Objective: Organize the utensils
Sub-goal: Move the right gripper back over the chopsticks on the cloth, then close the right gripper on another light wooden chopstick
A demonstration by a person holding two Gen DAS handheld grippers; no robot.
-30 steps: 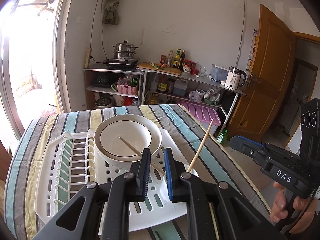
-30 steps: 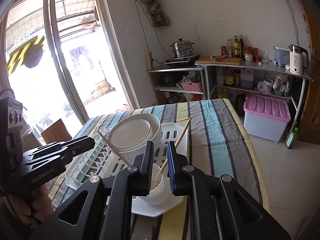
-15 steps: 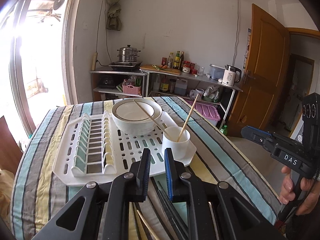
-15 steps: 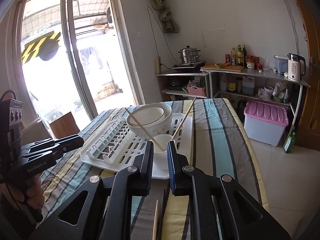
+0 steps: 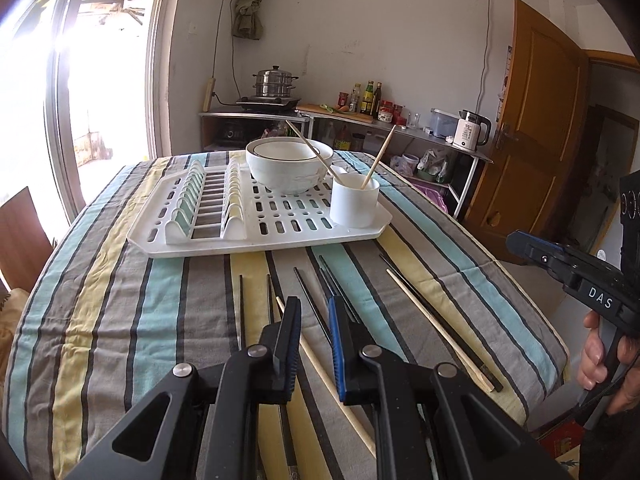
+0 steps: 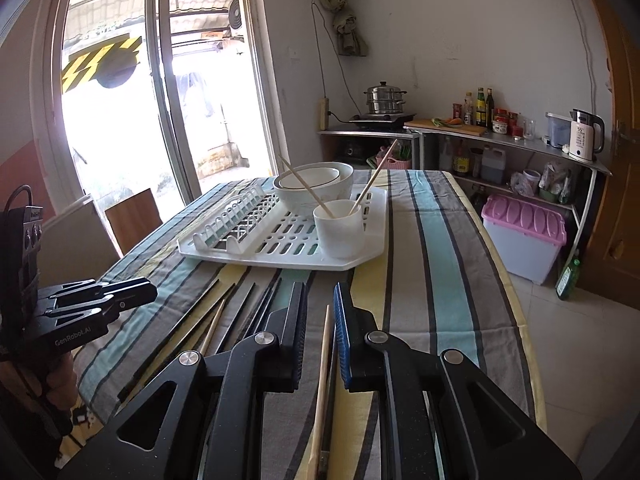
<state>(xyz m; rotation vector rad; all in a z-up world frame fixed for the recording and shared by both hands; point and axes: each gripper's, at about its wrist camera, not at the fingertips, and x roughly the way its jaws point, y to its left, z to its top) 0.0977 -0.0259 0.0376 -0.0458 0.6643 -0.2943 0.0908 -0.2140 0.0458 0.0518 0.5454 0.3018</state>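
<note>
**Loose chopsticks, crowded pickings**

The bench (image 5: 100,300) carries the drying rack (image 5: 280,236); its cup (image 5: 354,204) holds two chopsticks; more lie scattered nearer. Left hand-held gripper (image 5: 314,316) and right hand-held gripper (image 6: 320,304) hover, each narrowly parted, empty; the risk is pinching two neighbouring sticks at once, or toppling that cup.

striped table (image 5: 120,312): rack (image 5: 280,236), chopsticks (image 5: 436,320)

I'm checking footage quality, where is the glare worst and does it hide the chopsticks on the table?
Left wrist view: the window is blown out white, but the chopsticks stay sharp. Right wrist view: the glass door glares and washes out outdoors only; the cup is clear, edges bend.
</note>
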